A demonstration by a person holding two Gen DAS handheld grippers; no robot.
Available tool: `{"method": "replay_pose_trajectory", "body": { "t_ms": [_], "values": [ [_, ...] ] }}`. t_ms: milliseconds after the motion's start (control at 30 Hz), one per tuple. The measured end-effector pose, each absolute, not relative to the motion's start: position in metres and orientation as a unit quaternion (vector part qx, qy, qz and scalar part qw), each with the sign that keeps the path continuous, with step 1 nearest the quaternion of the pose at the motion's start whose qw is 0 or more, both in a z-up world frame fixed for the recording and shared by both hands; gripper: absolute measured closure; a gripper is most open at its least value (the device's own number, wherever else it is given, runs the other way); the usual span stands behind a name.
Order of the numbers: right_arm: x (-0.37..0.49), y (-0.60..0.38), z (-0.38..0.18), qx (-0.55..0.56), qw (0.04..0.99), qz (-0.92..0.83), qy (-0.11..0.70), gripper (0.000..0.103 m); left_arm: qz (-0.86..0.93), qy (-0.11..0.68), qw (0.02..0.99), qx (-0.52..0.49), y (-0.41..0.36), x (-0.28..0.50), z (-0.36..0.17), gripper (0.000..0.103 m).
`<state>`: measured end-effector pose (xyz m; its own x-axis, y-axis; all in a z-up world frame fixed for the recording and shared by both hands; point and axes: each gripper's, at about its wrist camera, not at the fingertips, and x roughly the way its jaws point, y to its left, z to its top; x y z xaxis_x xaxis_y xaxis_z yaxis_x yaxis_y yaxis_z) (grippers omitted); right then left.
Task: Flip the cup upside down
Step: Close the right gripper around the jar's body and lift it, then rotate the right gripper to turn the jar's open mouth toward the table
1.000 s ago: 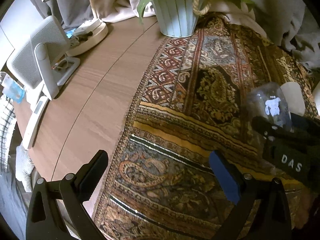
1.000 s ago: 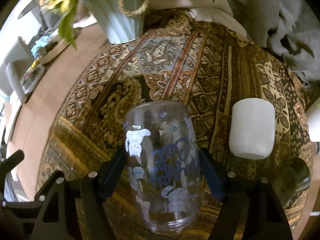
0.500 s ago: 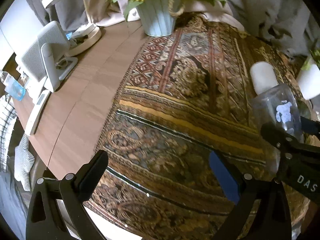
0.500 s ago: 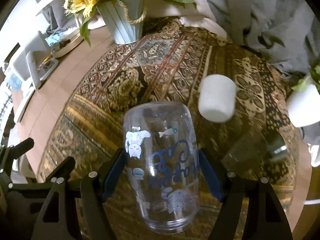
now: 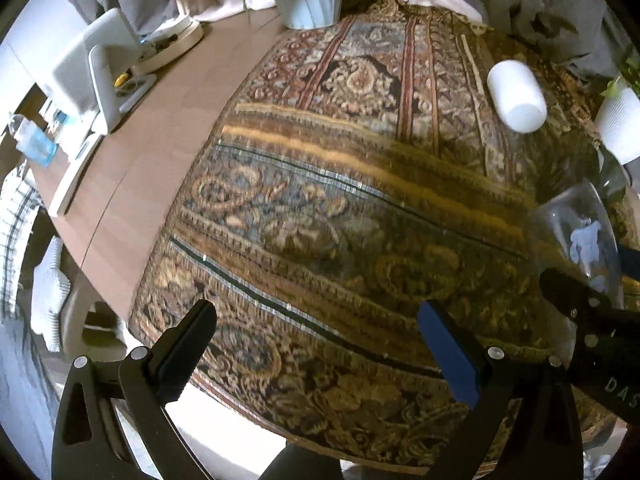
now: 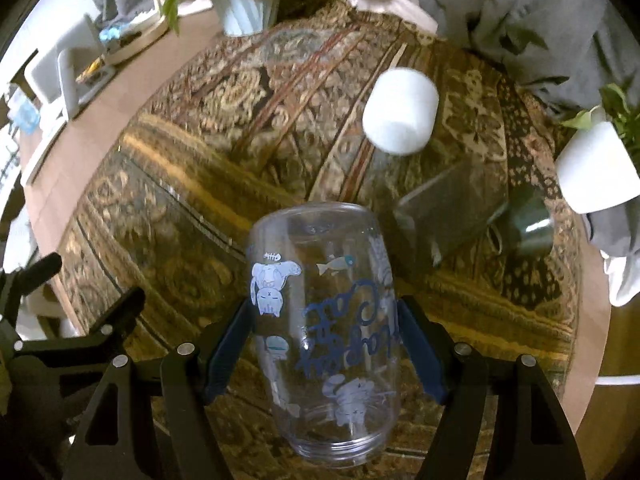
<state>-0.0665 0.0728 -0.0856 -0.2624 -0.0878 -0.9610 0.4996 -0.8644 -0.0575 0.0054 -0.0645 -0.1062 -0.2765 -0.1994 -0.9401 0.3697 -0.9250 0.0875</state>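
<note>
A: What do we have in our right gripper [image 6: 326,344]?

B: We have the cup [image 6: 322,328]. It is see-through, with little blue cats, a fish and blue writing on it. The two fingers squeeze it, one on each side, about halfway up. The closed bottom points away from us and the open rim is near us, so the writing looks upside down.

A: Is it on the table?

B: We cannot tell for sure. It looks held up over the patterned cloth [image 6: 192,200], but the glass is clear and the cloth behind is blurry.

A: And our left gripper [image 5: 320,344]?

B: Its fingers are wide apart and nothing is between them. It hangs over the near edge of the cloth, to the left of the cup.

A: What else do we see?

B: A white cup [image 6: 400,112] stands on the cloth farther away. Near it lies something clear and flat-sided [image 6: 452,204] with a dark end, but we cannot make out what it is. A white pot [image 6: 596,168] with green leaves is on the right. A pale blue vase [image 6: 240,4] is at the back, and its top is cut off.
</note>
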Motion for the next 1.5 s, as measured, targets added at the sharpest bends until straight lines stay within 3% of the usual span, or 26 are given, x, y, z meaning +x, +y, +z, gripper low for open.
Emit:
{"method": "replay_pose_trajectory", "body": {
  "t_ms": [600,667,1267,1500],
  "values": [
    [-0.038,0.058,-0.105,0.571,0.248,-0.745,0.240,0.029,-0.776,0.105,0.240,0.575,-0.071,0.047,-0.121,0.000],
    [-0.036,0.059,-0.098,0.562,0.245,-0.753,0.238,0.022,-0.779,0.106,0.236,0.571,-0.072,0.047,-0.117,0.000],
    [-0.031,0.093,-0.038,0.549,0.188,-0.809,0.096,0.021,-0.829,0.068,0.150,0.534,-0.068,0.029,-0.056,0.000],
    [-0.016,0.116,-0.023,0.544,0.121,-0.830,0.017,0.021,-0.853,-0.031,0.043,0.519,-0.040,0.011,-0.038,0.000]
  ]
}}
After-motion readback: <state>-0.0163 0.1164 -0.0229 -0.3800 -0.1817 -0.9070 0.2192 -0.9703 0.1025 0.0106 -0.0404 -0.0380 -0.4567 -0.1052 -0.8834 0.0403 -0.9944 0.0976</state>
